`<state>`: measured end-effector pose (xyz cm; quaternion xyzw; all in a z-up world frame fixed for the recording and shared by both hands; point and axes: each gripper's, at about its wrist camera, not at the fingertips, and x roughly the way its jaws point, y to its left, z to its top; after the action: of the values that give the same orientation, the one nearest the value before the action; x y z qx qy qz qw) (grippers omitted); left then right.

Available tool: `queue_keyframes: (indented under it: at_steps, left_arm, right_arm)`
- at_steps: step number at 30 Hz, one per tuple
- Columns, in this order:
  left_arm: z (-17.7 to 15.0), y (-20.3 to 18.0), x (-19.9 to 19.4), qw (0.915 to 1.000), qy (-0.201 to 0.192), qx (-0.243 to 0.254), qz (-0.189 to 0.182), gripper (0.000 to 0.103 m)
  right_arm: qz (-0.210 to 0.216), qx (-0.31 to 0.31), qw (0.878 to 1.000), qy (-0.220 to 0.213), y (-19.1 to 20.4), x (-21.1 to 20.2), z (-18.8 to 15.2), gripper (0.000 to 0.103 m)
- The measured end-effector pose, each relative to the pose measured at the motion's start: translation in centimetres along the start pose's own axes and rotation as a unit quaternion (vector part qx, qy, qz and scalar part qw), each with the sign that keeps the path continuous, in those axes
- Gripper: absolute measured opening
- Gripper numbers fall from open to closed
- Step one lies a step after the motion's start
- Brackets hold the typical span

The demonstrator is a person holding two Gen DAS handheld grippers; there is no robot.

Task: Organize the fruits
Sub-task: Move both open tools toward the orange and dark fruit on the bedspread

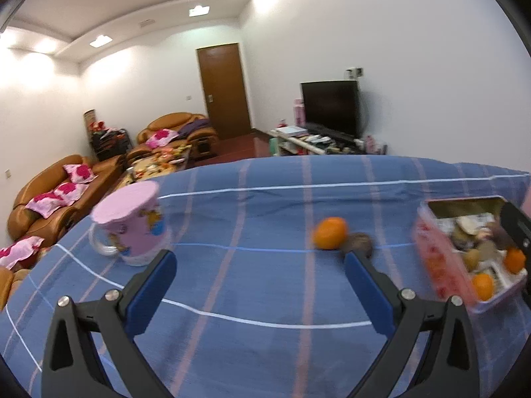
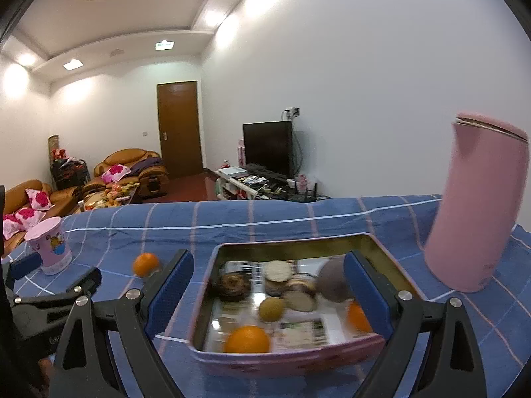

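Fingers spread empty on both my left gripper (image 1: 259,285) and right gripper (image 2: 268,285). Orange (image 1: 331,237) at one o'clock could roll away if nudged.

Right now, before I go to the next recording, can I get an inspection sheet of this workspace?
Surface: blue checked cloth over the table.
Job's things: pink tin holding two oranges and other round items; loose orange on the cloth, a dark round thing beside it.
Clutter: pink cup; tall pink flask.
Grippers: left gripper open, empty; right gripper open over the tin, holding nothing.
Cables: nothing seen on the table.
Surroundings: sofas, door, television.
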<state>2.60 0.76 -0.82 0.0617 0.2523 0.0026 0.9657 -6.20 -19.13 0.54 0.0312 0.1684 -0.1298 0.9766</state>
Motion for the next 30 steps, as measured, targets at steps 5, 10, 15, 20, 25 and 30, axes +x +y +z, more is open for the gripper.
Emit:
queue_keyframes:
  at_steps: [5,10,15,20,25,30]
  left_arm:
    - [0.3,3.6,2.2,0.9992,0.024,-0.023,0.023,0.103]
    - [0.5,5.7,3.8,0.9979,0.036,-0.024,0.048,0.103]
    - [0.6,6.6,4.6,0.9963,0.044,-0.017,0.072,0.103]
    - [0.5,7.3,4.8,0.9945,0.058,-0.023,0.084,0.103]
    - [0.4,7.1,4.7,0.9944,0.061,-0.019,0.084,0.103]
    - [0.2,7.2,4.8,0.9948,0.067,-0.018,0.075,0.103]
  right_arm:
    - [0.017,-0.005,1.000,0.016,2.8,1.4,0.2,0.093]
    - [0.040,-0.028,0.998,0.045,6.3,3.6,0.4,0.093]
    - [0.066,-0.061,0.991,0.094,9.9,6.8,0.3,0.088]
    - [0.088,-0.090,0.978,0.169,12.1,10.3,-0.3,0.069]
    - [0.094,-0.107,0.960,0.240,13.4,13.7,-1.3,0.063]
    - [0.103,-0.103,0.952,0.270,13.6,15.4,-1.6,0.044]
